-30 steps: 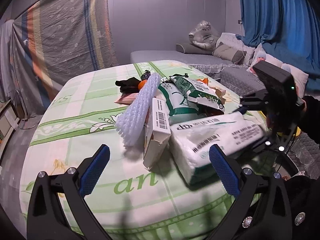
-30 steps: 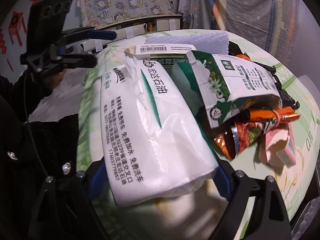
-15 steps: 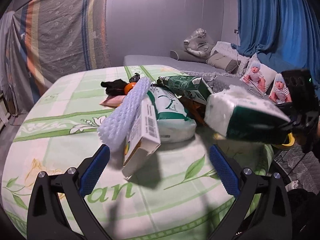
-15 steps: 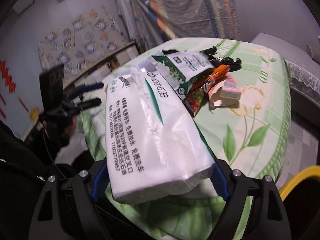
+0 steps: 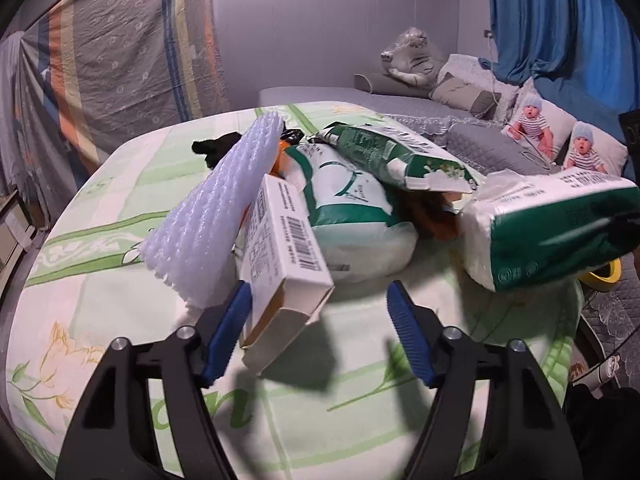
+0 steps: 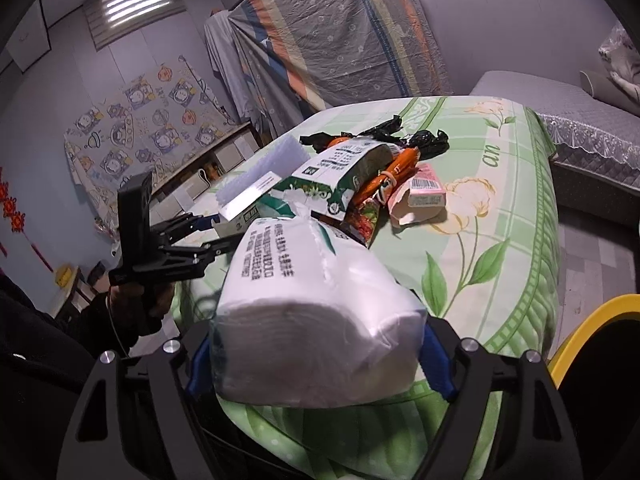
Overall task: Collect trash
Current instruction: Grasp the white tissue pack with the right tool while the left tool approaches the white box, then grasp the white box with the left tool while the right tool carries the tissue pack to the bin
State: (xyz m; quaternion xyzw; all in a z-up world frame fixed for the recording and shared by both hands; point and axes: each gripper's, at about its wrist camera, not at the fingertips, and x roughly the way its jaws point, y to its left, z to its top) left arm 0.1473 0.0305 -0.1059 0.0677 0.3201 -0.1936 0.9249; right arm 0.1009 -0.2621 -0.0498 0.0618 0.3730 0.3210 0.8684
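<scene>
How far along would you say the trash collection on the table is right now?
Done: nothing visibly binned yet. In hand: the right gripper holds the tissue pack near the yellow bin; the left gripper, its jaws just closing, straddles the white box without clamping it. Left: the foam sheet, green bags, and wrappers.

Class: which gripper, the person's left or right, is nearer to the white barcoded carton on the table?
Left. The left gripper has the white carton between its open fingers; the right gripper holds the tissue pack further away.
</scene>
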